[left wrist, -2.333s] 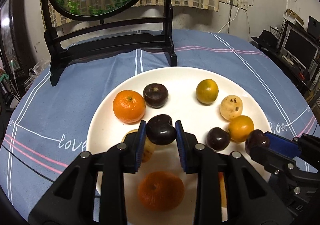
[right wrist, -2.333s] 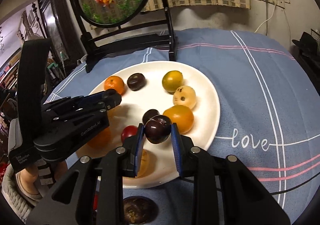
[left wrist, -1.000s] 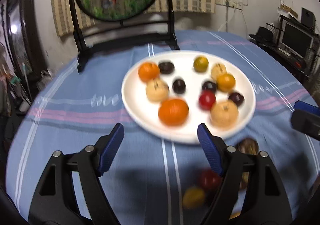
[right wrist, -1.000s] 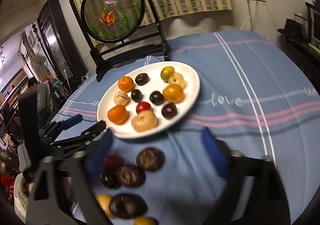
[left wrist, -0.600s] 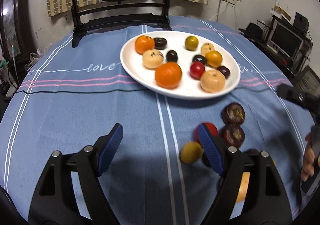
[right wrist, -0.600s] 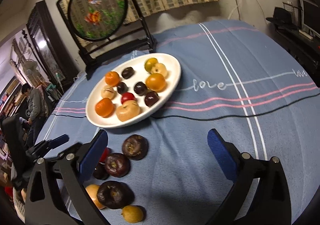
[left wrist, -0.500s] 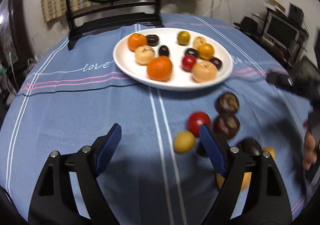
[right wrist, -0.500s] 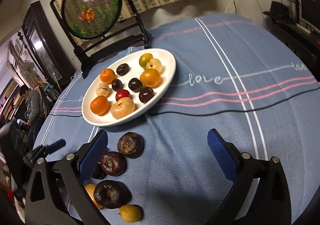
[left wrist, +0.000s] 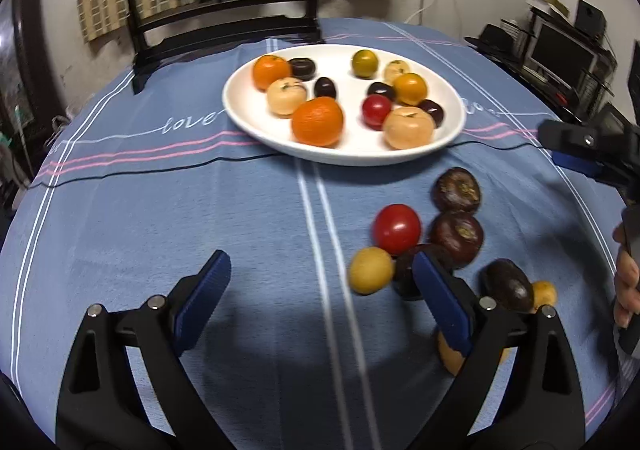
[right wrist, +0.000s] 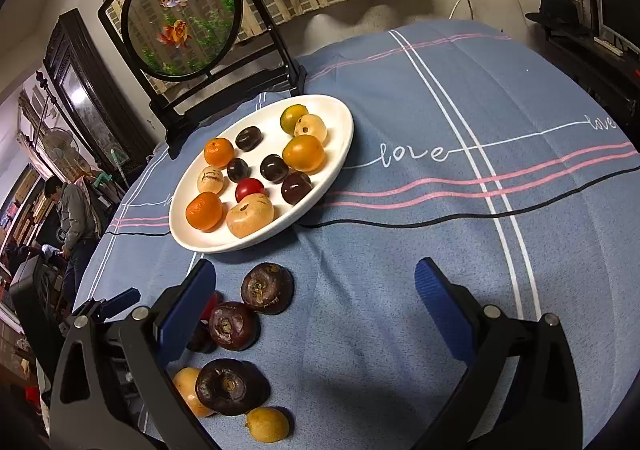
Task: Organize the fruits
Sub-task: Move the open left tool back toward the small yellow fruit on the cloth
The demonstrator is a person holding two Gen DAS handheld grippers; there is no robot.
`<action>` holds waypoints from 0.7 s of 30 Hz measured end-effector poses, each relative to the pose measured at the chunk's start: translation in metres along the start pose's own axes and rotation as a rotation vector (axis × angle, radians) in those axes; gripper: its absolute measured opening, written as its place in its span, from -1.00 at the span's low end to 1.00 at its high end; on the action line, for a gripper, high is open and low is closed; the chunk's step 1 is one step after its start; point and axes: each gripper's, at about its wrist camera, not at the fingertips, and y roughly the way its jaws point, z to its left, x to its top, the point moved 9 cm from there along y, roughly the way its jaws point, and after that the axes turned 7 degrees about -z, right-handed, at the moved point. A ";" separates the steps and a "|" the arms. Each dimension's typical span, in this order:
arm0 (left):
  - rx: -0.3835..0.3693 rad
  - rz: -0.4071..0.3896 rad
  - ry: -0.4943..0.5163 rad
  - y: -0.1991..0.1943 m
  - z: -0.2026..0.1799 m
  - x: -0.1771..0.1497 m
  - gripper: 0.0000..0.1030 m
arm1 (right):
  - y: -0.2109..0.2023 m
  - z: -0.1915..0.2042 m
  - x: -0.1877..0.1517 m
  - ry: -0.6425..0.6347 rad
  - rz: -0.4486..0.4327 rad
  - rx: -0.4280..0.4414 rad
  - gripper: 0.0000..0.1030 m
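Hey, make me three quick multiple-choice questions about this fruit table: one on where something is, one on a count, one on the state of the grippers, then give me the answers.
1. Where does the red tomato outside the plate lie?
A. On the blue tablecloth, next to the dark round fruits
B. On the white plate
C. Between the left gripper's fingers

2. How many pieces of fruit sit on the white plate?
A. Six
B. Eleven
C. Sixteen

3. How are the two grippers?
A. Both shut on fruit
B. Left shut, right open
C. Both open and holding nothing

Answers:
1. A, it rests on the cloth in front of the plate.
2. B, the right wrist view shows eleven.
3. C, the left gripper and right gripper each show wide-spread fingers with only cloth between.
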 end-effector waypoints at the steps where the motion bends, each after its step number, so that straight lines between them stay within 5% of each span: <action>1: 0.011 0.012 -0.004 0.002 0.002 -0.002 0.83 | 0.000 0.000 0.000 0.002 0.001 -0.001 0.94; 11: 0.039 0.051 0.007 0.011 0.005 -0.007 0.96 | 0.001 -0.001 -0.001 0.010 0.013 0.001 0.94; 16: 0.278 -0.021 -0.061 -0.005 0.060 0.004 0.95 | 0.001 -0.004 0.000 0.027 0.009 0.004 0.94; 21: 0.213 -0.057 -0.214 -0.017 0.082 0.006 0.95 | 0.000 -0.003 0.001 0.033 0.006 0.014 0.94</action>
